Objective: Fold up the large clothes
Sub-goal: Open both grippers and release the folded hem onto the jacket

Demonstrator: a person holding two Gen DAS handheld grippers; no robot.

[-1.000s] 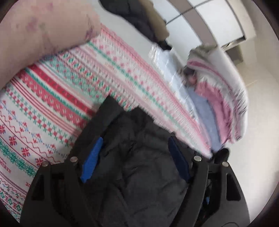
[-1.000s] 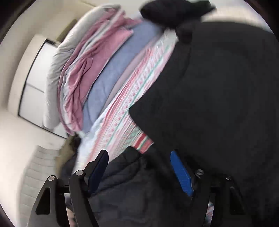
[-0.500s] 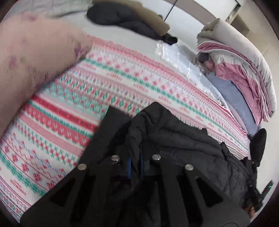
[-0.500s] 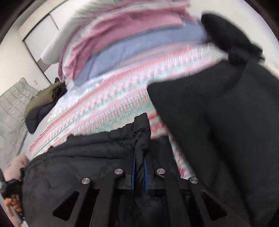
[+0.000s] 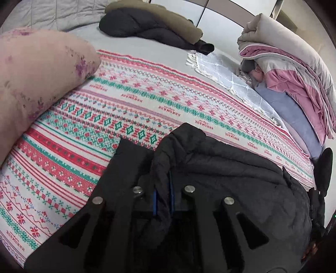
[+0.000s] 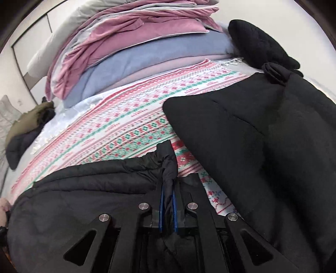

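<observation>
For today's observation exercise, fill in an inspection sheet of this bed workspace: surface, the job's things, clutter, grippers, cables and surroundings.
Surface: patterned blanket in red, green and white bands, spread over the bed.
Job's things: black padded jacket lying bunched on the blanket, pinched at two spots.
Clutter: second black garment on the blanket; floral pillow; dark and olive coats; stack of folded bedding.
Grippers: left gripper jaws shut on jacket fabric; right gripper likewise.
Cables: nothing seen.
Surroundings: white panelled wall behind the bed.
</observation>
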